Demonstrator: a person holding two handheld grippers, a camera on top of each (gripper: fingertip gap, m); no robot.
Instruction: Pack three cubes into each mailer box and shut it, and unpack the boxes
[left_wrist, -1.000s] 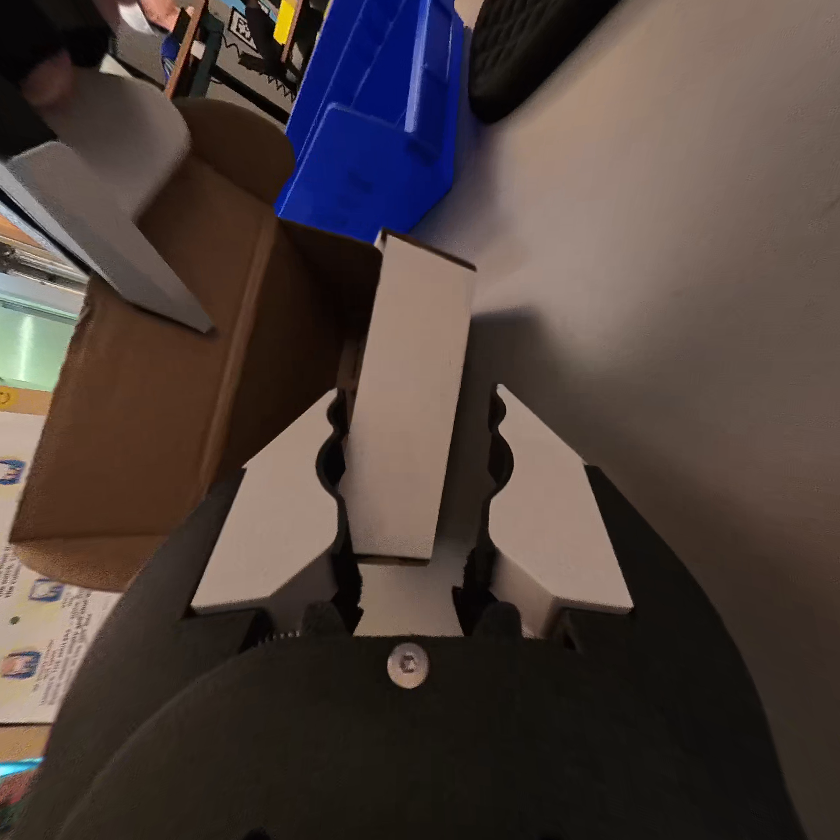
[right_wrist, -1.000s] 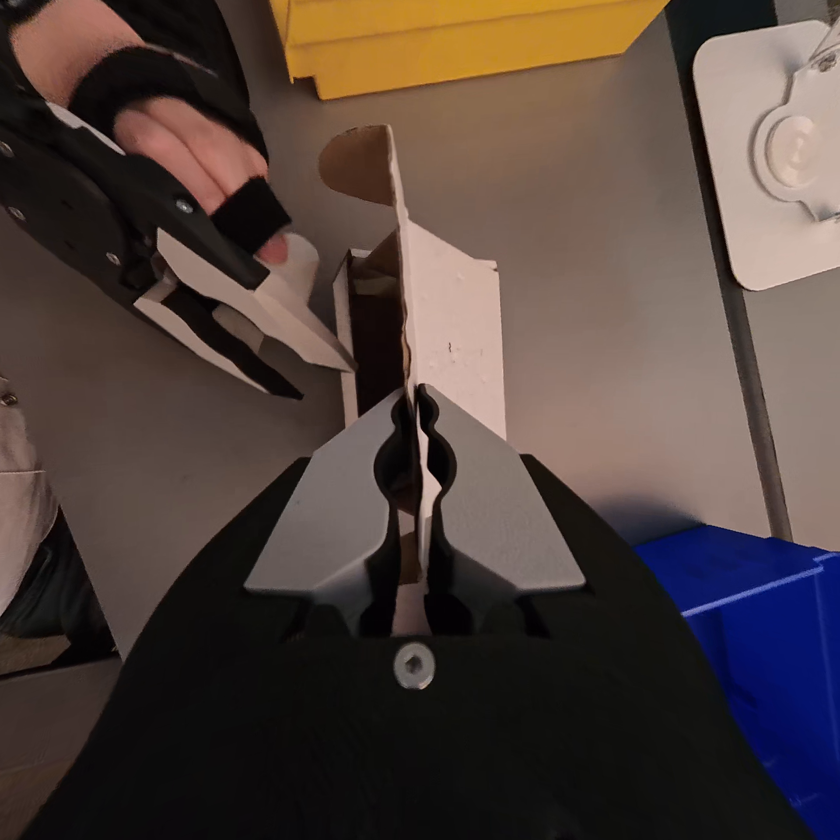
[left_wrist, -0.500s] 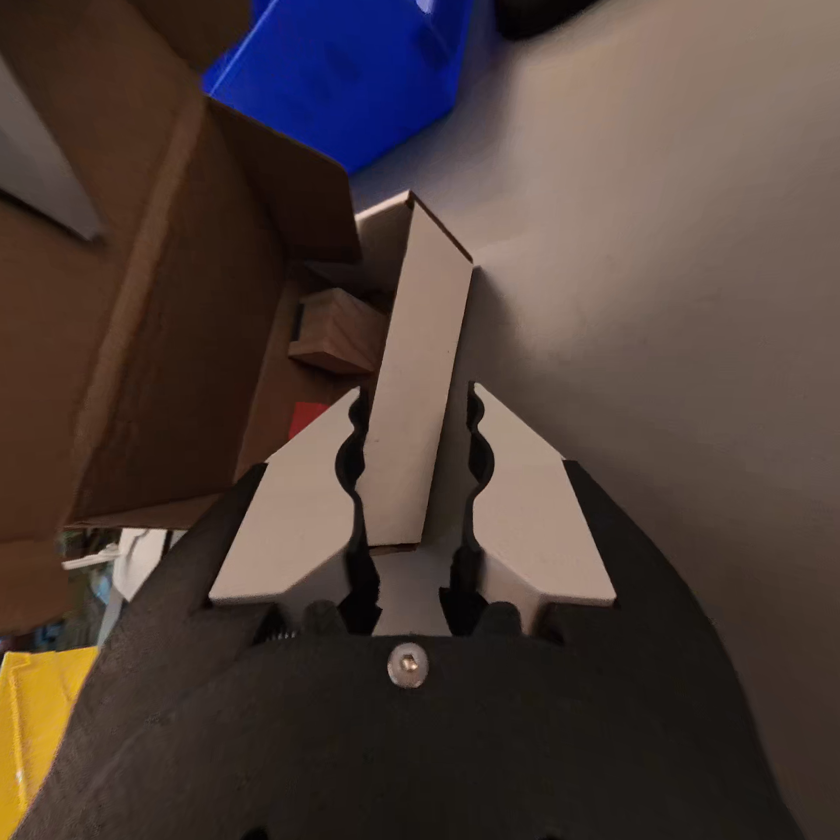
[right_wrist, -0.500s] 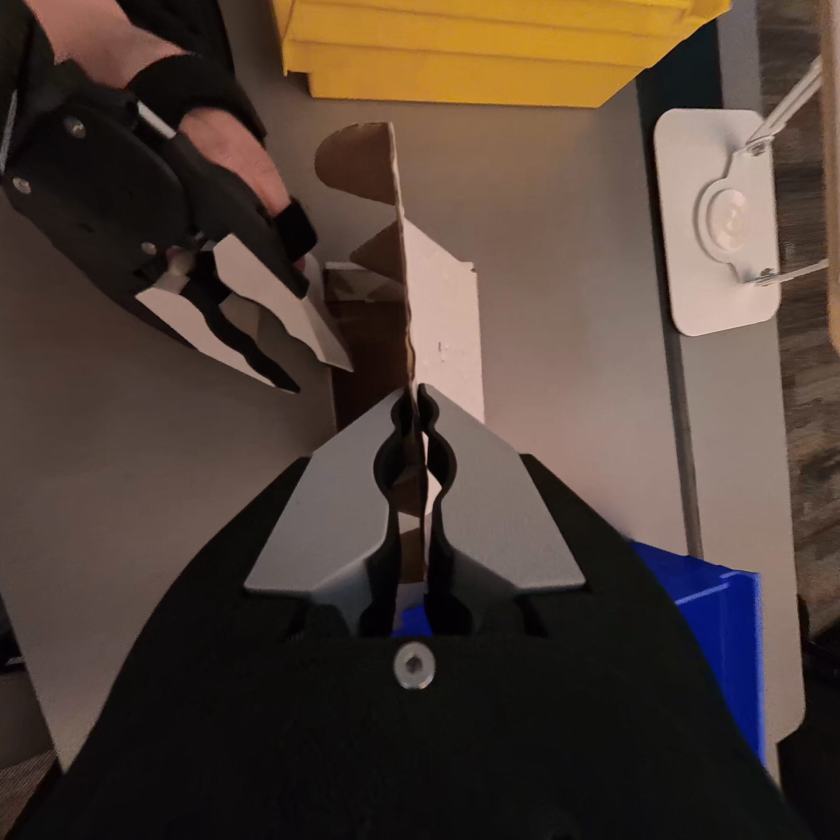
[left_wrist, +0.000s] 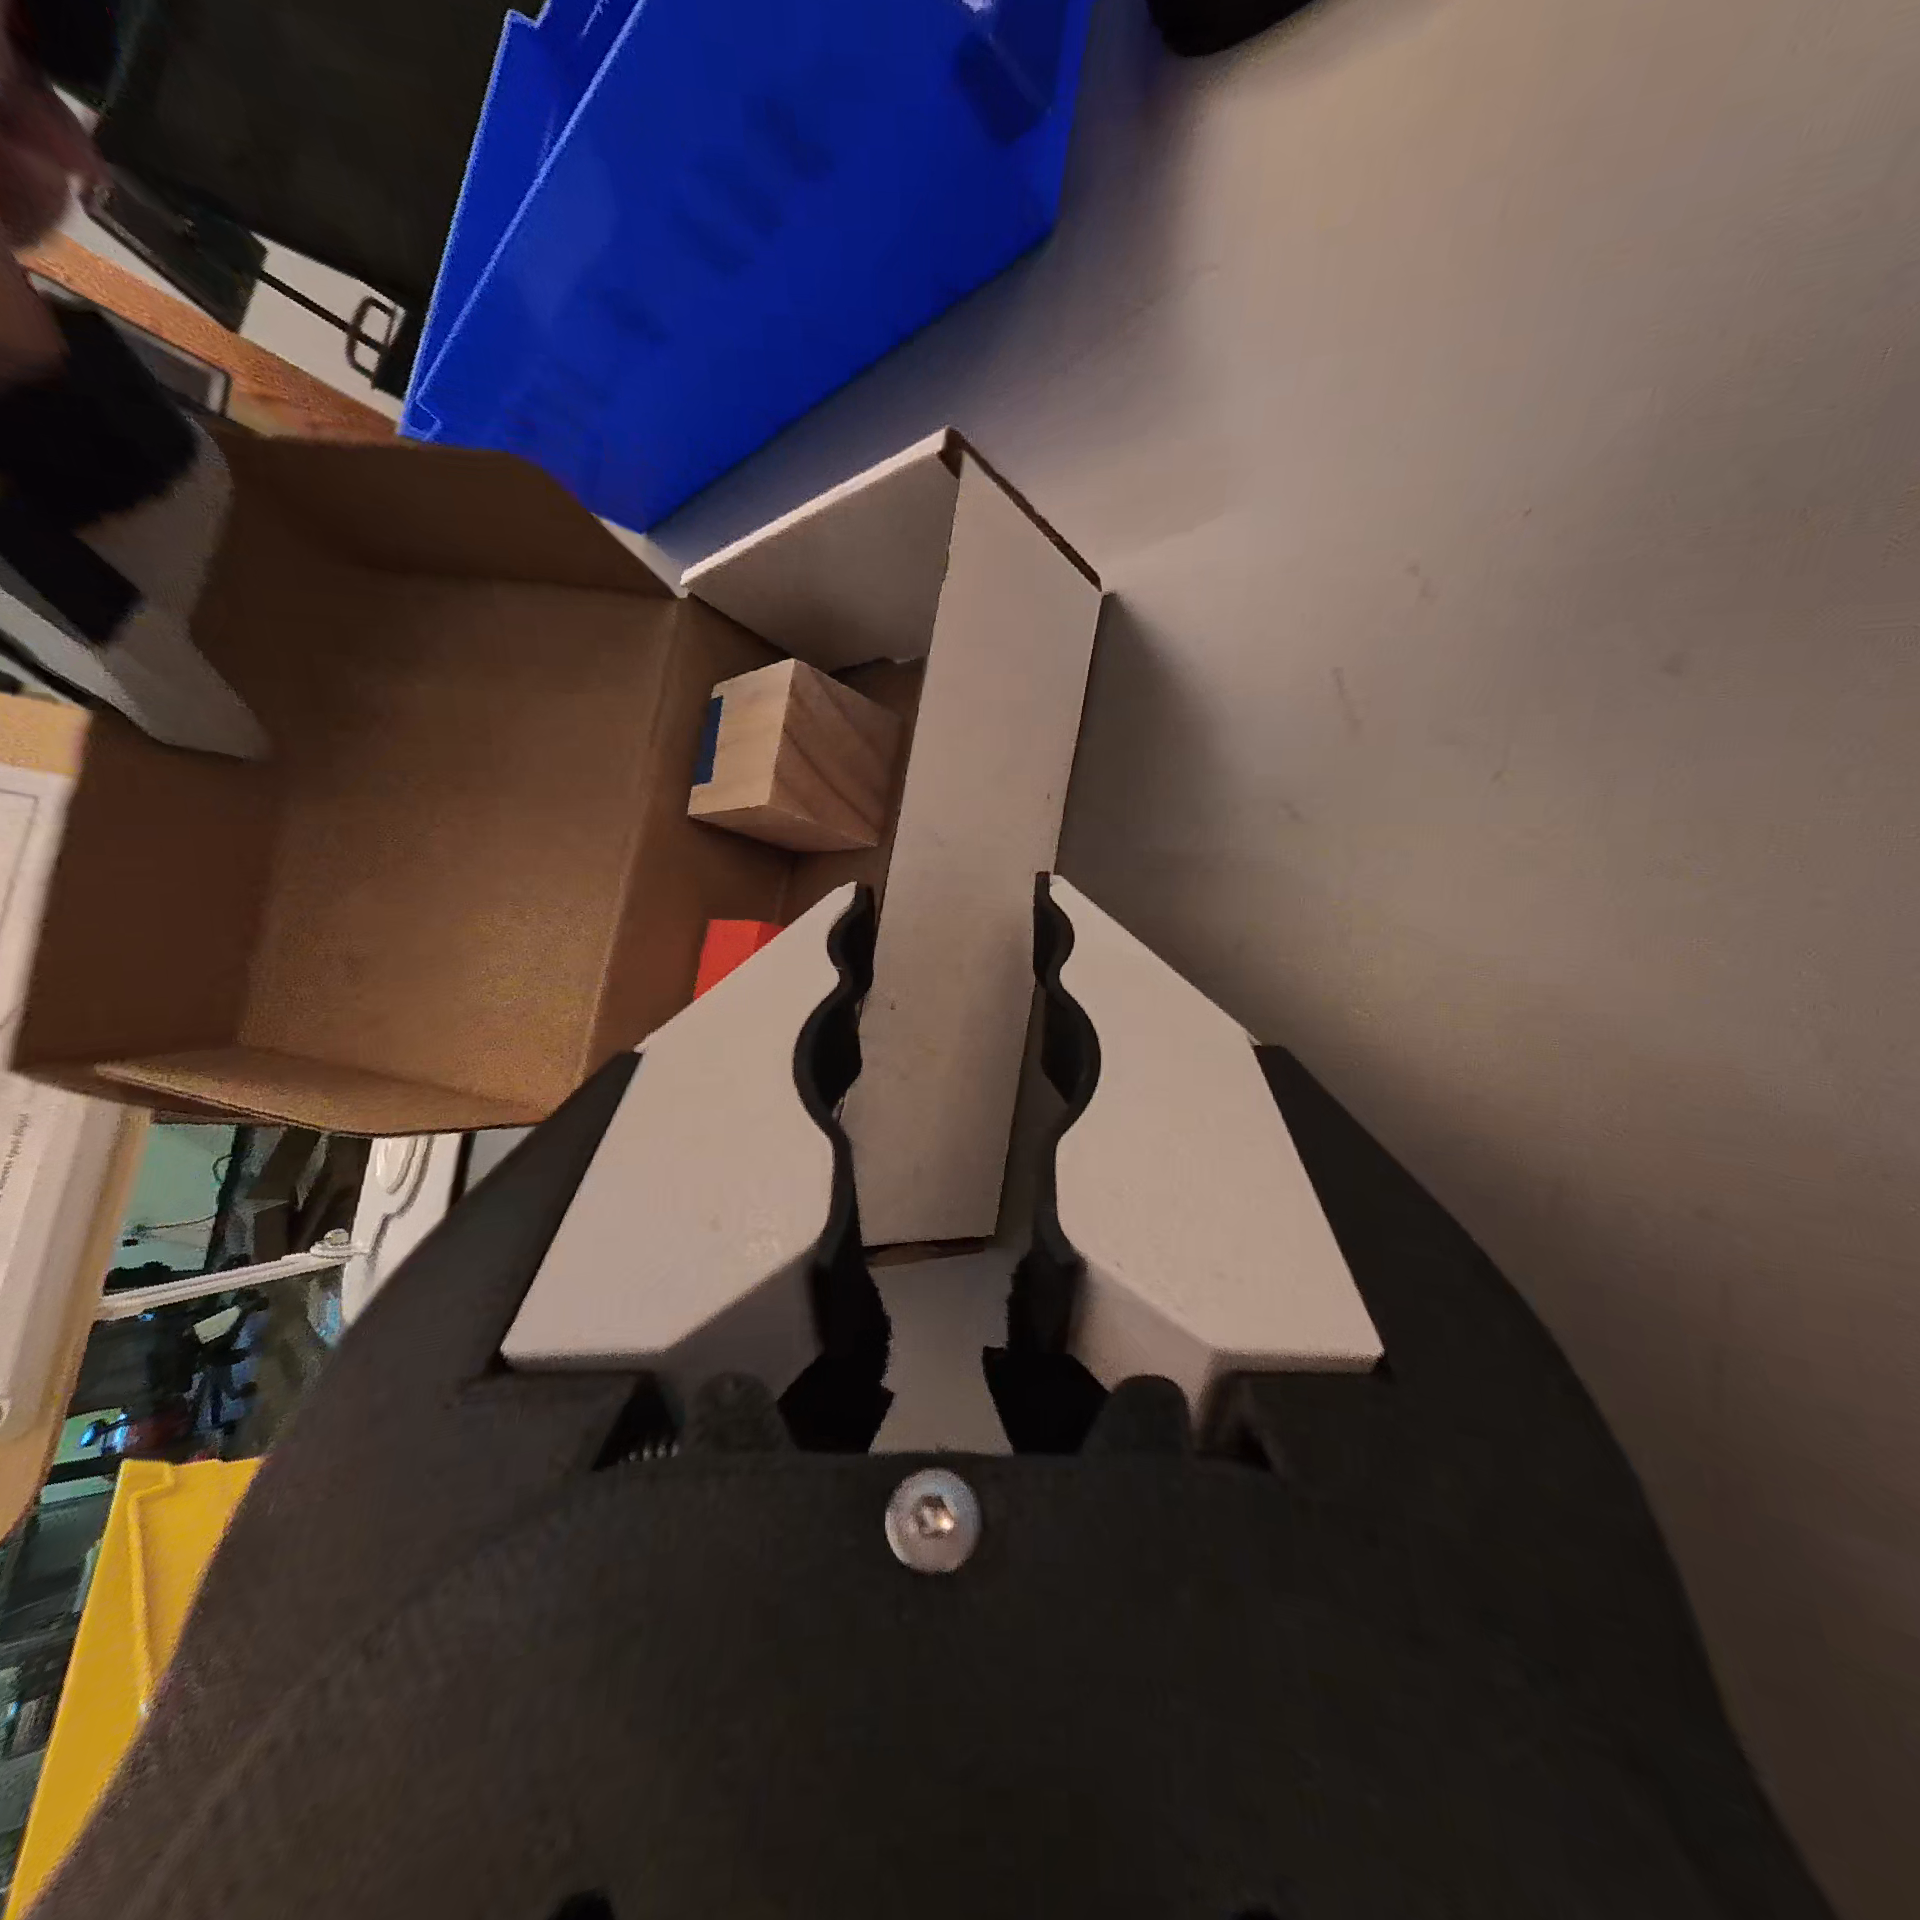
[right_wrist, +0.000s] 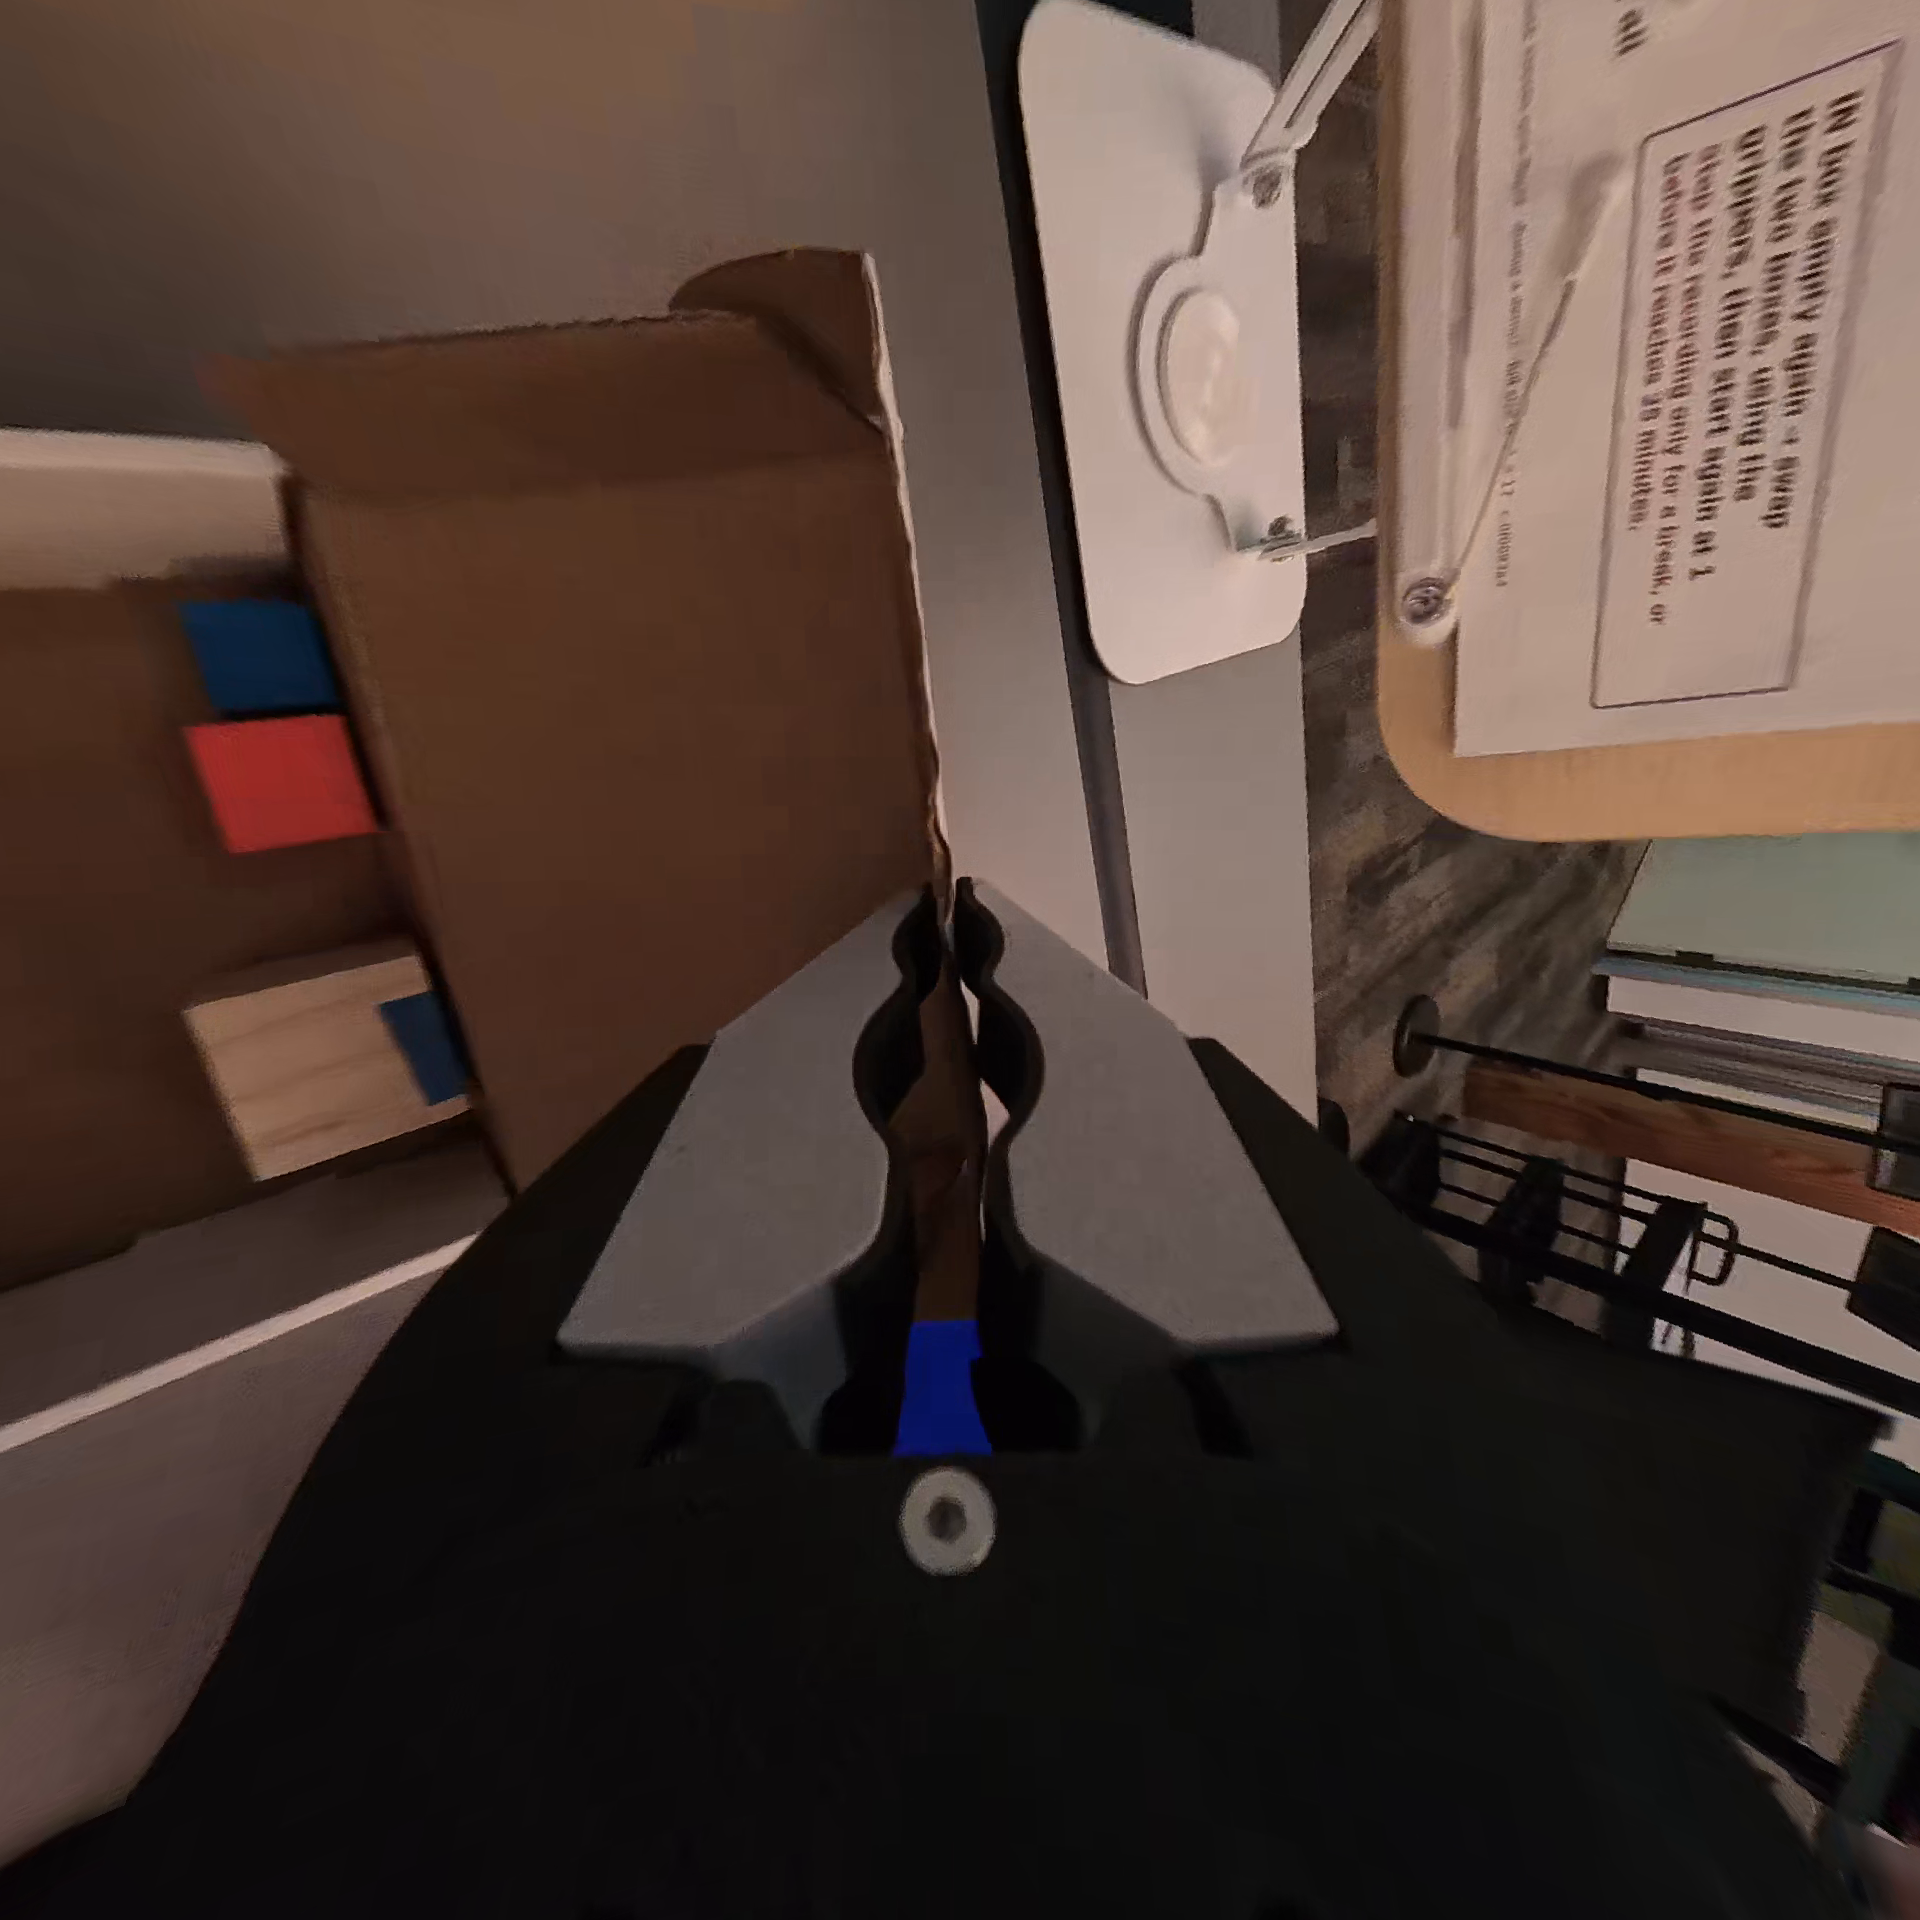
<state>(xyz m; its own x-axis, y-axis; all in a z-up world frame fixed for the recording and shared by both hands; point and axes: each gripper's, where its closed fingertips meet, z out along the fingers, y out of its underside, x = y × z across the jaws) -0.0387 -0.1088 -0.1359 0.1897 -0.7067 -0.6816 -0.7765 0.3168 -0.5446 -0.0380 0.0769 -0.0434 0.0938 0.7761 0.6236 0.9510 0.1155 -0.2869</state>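
Note:
A mailer box, white outside and brown inside, lies open on the grey table. My left gripper (left_wrist: 948, 894) straddles its white side wall (left_wrist: 987, 831), and both fingers touch it. My right gripper (right_wrist: 948, 899) is shut on the edge of the brown lid (right_wrist: 623, 675) and holds it swung back; the lid also shows in the left wrist view (left_wrist: 416, 779). Inside the box sit a blue cube (right_wrist: 260, 655), a red cube (right_wrist: 281, 779) and a wooden cube with a blue face (right_wrist: 322, 1049). The left wrist view shows the wooden cube (left_wrist: 800, 758) and a corner of the red cube (left_wrist: 732, 945).
A blue bin (left_wrist: 748, 229) stands just beyond the box and a yellow bin (left_wrist: 104, 1610) at the lower left. To the right are a white stand base (right_wrist: 1174, 343), a wooden board with a printed sheet (right_wrist: 1662, 416), the table edge and a black rack (right_wrist: 1610, 1226). Some 20 cm of space lies between my two pairs of fingers. From my left tips it is roughly 8 cm to the red cube (right_wrist: 281, 779); from my right, 15 cm.
My right gripper has swung the lid wide open, so the cubes inside came into view. My left gripper's fingers have closed in onto the box's side wall.

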